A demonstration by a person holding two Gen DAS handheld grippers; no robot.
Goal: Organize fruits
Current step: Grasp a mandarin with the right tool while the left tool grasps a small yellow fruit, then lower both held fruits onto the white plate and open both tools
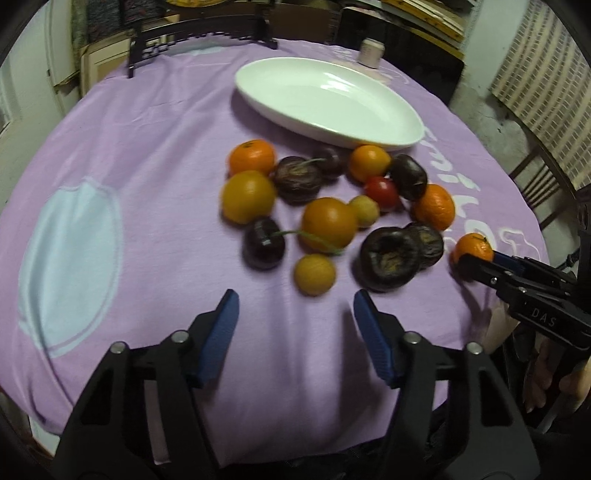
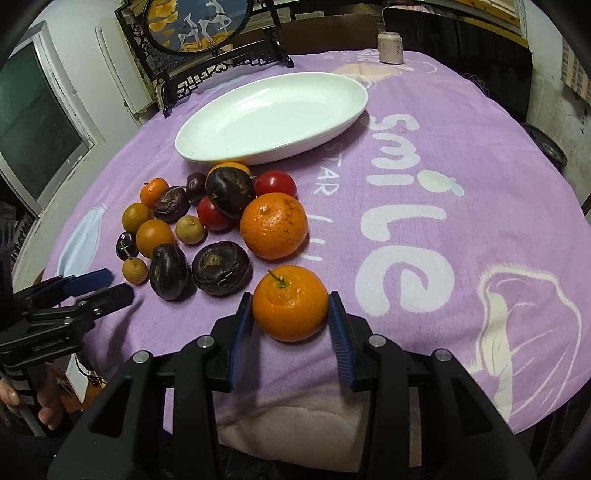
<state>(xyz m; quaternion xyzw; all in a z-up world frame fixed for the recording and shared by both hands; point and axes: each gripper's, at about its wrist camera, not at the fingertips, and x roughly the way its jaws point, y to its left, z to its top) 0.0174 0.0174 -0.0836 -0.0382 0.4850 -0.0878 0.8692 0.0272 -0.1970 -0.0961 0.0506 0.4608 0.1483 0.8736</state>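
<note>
While my left gripper (image 1: 293, 306) hovers spread, my right gripper (image 2: 291, 314) pinches a small stemmed orange mandarin (image 2: 290, 303) on the purple cloth (image 2: 424, 258).

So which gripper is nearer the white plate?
Neither clearly. The right gripper brackets a small orange at the near edge; the left gripper hovers open before the fruit pile, both well short of the plate.

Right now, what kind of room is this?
Probably a home dining room or living room: a table under a purple blanket, a framed deer picture on a stand, and a white dish near fruit.
</note>
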